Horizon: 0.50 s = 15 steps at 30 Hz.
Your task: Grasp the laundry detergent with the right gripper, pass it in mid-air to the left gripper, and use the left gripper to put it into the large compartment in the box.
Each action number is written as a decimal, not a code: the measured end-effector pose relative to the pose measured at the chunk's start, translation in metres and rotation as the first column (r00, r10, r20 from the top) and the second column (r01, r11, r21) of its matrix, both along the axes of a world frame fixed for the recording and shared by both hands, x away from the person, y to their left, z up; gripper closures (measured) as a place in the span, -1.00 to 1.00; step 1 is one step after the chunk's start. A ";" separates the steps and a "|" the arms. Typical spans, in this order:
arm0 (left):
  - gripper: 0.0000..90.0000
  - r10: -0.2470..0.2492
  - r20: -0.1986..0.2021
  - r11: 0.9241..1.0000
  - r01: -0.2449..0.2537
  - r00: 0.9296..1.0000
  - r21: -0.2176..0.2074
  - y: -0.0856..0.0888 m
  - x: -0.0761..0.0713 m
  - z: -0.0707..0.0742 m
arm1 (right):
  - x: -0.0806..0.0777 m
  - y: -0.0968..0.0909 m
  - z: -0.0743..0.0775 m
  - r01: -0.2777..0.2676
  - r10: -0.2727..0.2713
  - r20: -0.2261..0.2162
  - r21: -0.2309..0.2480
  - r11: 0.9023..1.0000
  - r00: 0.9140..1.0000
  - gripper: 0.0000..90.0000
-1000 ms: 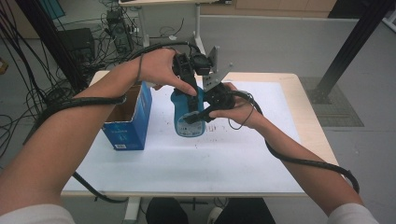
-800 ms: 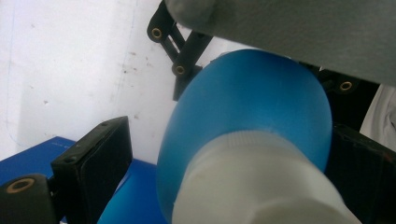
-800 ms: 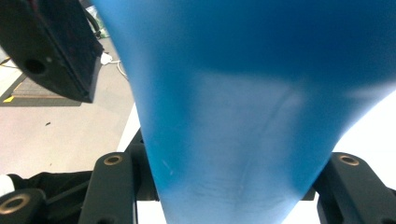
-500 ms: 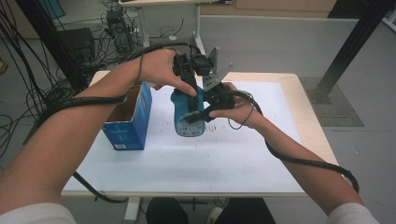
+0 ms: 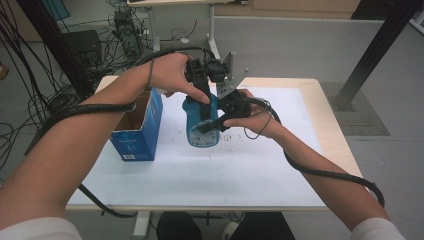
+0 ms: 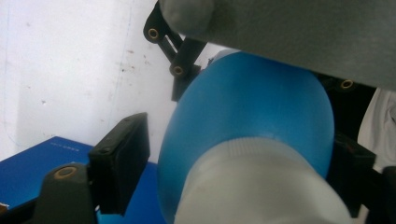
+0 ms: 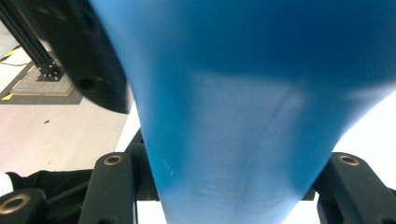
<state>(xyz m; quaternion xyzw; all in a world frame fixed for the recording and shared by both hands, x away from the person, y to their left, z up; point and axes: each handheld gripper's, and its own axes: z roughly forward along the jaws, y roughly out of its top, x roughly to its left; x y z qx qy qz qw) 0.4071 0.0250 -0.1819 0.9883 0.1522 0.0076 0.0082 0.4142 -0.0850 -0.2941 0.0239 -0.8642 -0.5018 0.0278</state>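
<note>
A blue squeeze bottle [image 5: 202, 132] with a white cap [image 6: 261, 186] is held upright just above the white table [image 5: 225, 175]. My right gripper [image 5: 212, 125] is shut on its blue body [image 7: 233, 116], which sits between both jaws. My left gripper [image 5: 201, 95] comes down over the bottle's top. Its jaws have just been closing around the cap, and the left pad [image 6: 123, 163] still stands a narrow gap off the bottle [image 6: 252, 102]. The grey plate [image 6: 303, 37] of the right gripper crosses the top of the left gripper view.
An open blue cardboard box [image 5: 137, 130] stands on the table just left of the bottle. Cables trail from both grippers along the forearms. Another desk and tangled wires lie on the floor beyond the far edge. A black post [image 5: 375, 45] rises at the right.
</note>
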 end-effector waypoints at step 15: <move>-0.24 -0.019 -0.013 1.000 0.019 1.000 0.003 -0.002 -0.002 0.000 | -0.001 0.000 -0.002 -0.011 0.011 0.012 0.002 1.000 1.000 -0.04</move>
